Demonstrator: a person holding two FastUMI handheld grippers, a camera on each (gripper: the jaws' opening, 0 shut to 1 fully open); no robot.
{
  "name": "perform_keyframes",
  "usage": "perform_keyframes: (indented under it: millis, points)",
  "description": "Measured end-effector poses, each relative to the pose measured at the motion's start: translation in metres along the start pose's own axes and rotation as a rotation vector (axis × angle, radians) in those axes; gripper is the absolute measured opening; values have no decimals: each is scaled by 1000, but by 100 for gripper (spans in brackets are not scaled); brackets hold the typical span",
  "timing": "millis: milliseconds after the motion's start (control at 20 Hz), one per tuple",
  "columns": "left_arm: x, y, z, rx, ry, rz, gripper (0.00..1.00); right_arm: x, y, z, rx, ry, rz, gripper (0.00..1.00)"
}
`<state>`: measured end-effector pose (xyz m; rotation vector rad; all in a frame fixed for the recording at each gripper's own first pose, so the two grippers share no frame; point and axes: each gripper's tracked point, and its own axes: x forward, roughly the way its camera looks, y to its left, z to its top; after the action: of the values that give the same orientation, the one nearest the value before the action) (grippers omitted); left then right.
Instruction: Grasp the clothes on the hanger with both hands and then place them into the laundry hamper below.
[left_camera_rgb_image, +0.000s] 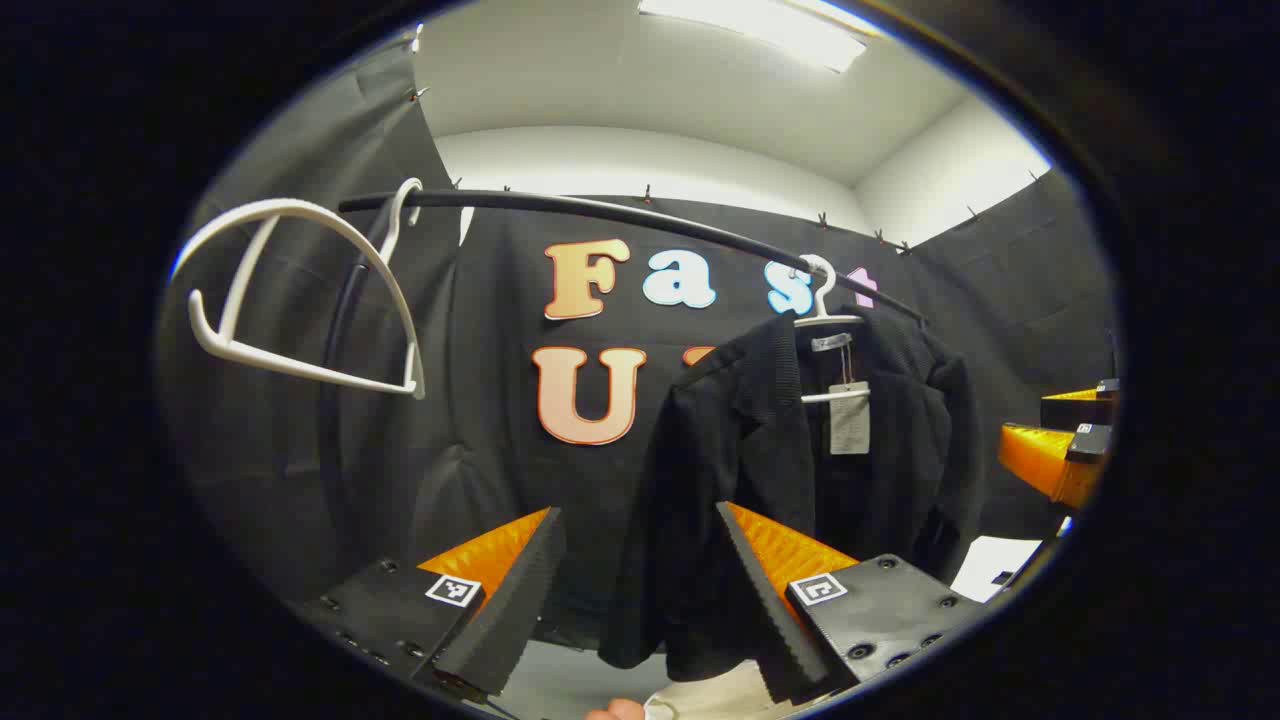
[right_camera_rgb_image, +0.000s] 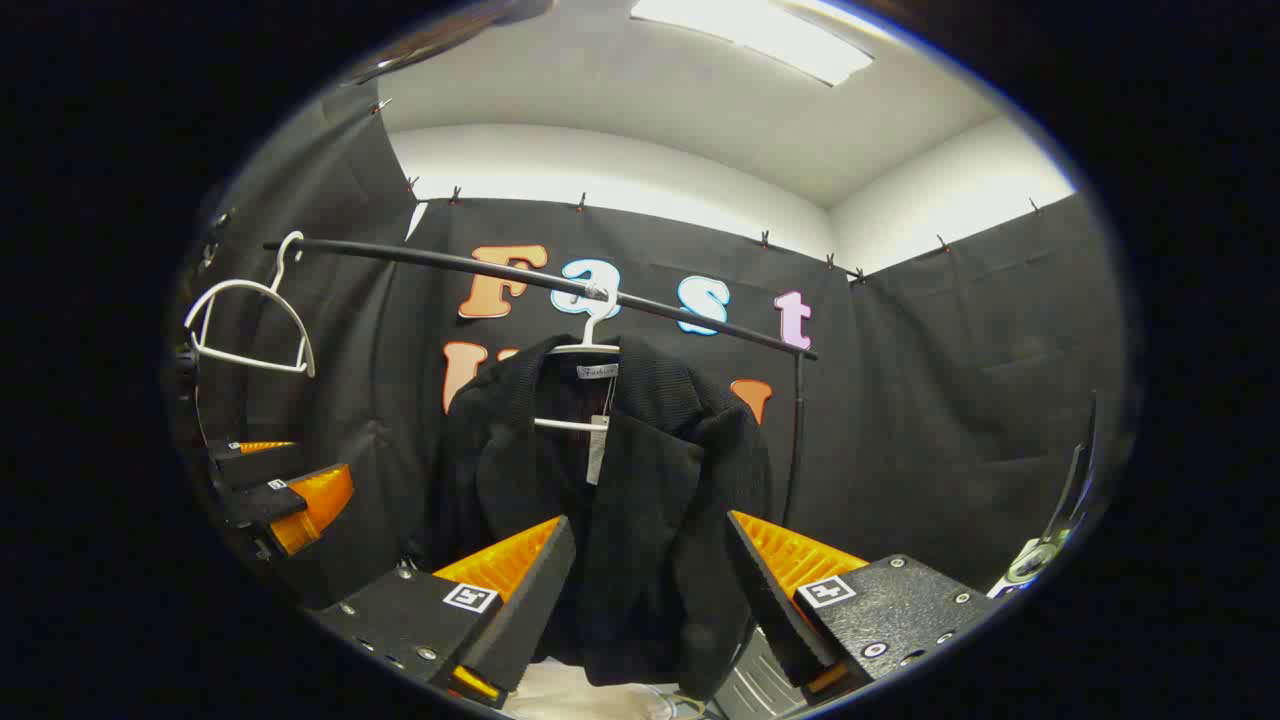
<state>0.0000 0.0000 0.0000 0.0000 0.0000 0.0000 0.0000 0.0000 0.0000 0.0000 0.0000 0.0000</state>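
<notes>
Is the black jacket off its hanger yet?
No: in the right gripper view the black jacket hangs on its white hanger from the rail, with the right tongs open before it.

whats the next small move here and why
Probably bring both open hand-held grippers, left and right, forward to the black knit jacket. It hangs on the white plastic hanger on the black rail, and neither gripper touches it.

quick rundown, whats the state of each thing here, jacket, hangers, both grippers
black jacket: hanging on its white hanger, front open, ungrasped
empty hanger: bare, hooked on the rail, tilted
left gripper: open, short of the jacket
right gripper: open, nothing between its fingers
ceiling light: on
</notes>
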Motion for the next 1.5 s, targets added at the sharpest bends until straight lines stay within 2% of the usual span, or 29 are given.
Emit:
perform_keyframes:
  millis: [150, 200, 250, 300, 350, 400, 450, 550, 600, 650, 750, 800, 850, 1000, 1050, 1100, 1150, 1250, 1300, 1350, 1400, 1450, 1500]
  points:
    - [4, -11, -1, -43, 1, -13, 100, 5, -4, -12, 4, 19, 0, 93]
    - [5, -12, 0, -54, 5, -2, 98, 7, -1, -18, 24, 23, 23, 93]
    - [3, -12, 0, -51, 9, 9, 96, 9, 4, -24, 42, 11, 55, 89]
    - [4, -9, 2, -29, -7, 25, 94, 13, 2, -29, 53, -6, 66, 93]
    - [5, -5, 4, 1, -14, 50, 92, 16, -1, -33, 66, -12, 68, 93]
    - [8, 0, 4, 27, -14, 71, 96, 18, -5, -38, 81, -2, 63, 93]
    - [9, 0, 3, 37, -6, 75, 96, 20, -8, -43, 93, 20, 55, 93]
    - [12, -5, -1, 28, 7, 55, 96, 19, -14, -43, 94, 24, 42, 93]
    - [14, -8, 0, 16, -8, 32, 93, 21, -19, -39, 80, 6, 25, 93]
    - [16, -9, -1, 14, -3, 16, 96, 23, -26, -38, 63, 17, -2, 93]
    - [20, -8, 1, 20, -11, -6, 94, 23, -29, -43, 62, 38, -32, 93]
    - [21, -8, 0, 19, -12, -11, 93, 25, -26, -41, 83, 32, -34, 93]
    - [23, -7, -2, 15, -8, -6, 96, 25, -22, -39, 101, 30, -27, 93]
    - [28, -10, -5, -28, 0, -20, 96, 29, -29, -42, 101, 24, -78, 93]
    - [30, -8, -4, -31, -8, -14, 100, 29, -25, -44, 109, 27, -68, 93]
    - [31, -4, -3, -28, -10, -2, 96, 30, -20, -46, 113, 34, -53, 93]
    - [30, -2, -5, -26, -6, 5, 100, 31, -18, -49, 109, 42, -50, 93]
    - [30, -3, -5, -32, -6, -7, 96, 39, -16, -52, 98, 45, -53, 93]
    - [29, -2, -5, -29, -3, -7, 100, 49, -9, -52, 100, 44, -42, 93]
    - [29, 1, -5, -24, -2, -9, 96, 59, 0, -52, 106, 40, -19, 98]
    - [28, 3, -3, -20, -2, -13, 100, 71, 7, -54, 116, 42, 1, 98]
    - [27, 3, -1, -19, -4, -17, 96, 82, 13, -58, 124, 47, 14, 93]
    - [25, 3, 0, -15, -4, -21, 96, 96, 17, -64, 130, 60, 17, 93]
